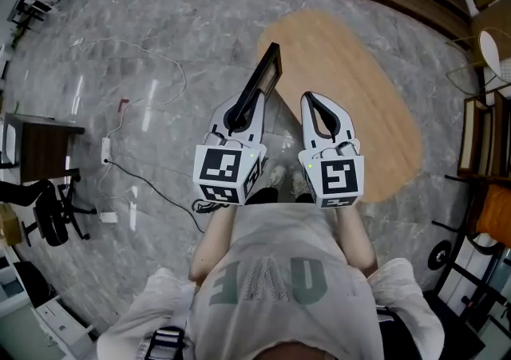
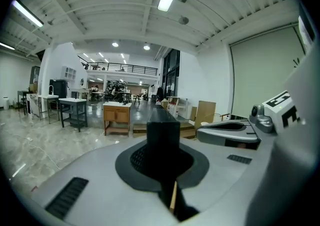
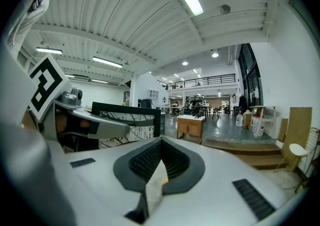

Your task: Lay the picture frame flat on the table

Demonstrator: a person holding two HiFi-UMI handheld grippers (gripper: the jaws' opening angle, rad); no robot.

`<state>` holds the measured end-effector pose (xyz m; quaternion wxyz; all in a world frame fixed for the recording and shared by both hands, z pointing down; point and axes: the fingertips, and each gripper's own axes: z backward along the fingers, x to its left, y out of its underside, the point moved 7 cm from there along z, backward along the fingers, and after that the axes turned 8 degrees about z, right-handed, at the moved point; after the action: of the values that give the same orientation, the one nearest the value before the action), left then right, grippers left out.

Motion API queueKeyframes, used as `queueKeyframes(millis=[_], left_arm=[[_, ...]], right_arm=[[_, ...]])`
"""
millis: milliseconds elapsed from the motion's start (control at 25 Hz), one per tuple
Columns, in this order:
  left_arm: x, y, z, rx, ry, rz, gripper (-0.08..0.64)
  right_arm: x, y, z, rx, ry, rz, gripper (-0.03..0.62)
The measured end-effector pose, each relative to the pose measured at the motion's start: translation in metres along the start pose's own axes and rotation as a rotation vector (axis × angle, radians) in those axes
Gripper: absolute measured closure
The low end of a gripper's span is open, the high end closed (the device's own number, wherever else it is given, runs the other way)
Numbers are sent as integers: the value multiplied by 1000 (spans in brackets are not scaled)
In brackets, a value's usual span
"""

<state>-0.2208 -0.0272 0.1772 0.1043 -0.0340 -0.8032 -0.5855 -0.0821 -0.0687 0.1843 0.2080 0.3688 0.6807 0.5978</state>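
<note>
picture frame (image 1: 267, 73): in left gripper (image 1: 251, 100), seemingly above table (image 1: 371, 99) edge | right gripper (image 1: 312, 100): right of it

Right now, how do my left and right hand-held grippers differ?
The left hand-held gripper is clamped on the edge of the black picture frame, which stands upright; the right hand-held gripper has nothing between its jaws. The left one's tip is at the wooden table's edge, the right one's over its top. Both have jaws shut and point forward.

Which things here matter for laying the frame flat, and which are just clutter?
Job: picture frame, left gripper shut on it, wooden table.
Lying about: power strip, black chair, dark desk.
</note>
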Motion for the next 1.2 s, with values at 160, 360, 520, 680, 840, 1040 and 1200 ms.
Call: queueKeyframes(millis=[160,360,520,680,840,1040,1200], left_arm=[[-8,7,-30,28,90,40,541],[-30,39,-79,93,173,22,541],[-42,71,-125,144,247,-13,541],[-51,111,-168,181,299,29,541],[-59,154,-197,235,347,105,541],[-69,208,-231,289,397,181,541],[-75,249,-247,327,434,279,541]], right_arm=[[-21,19,0,27,78,-34,586],[-61,65,7,62,219,-81,586],[-87,109,6,58,322,-151,586],[-104,158,6,73,390,-163,586],[-113,208,9,90,459,-201,586],[-114,262,14,123,511,-230,586],[-106,297,21,171,529,-246,586]])
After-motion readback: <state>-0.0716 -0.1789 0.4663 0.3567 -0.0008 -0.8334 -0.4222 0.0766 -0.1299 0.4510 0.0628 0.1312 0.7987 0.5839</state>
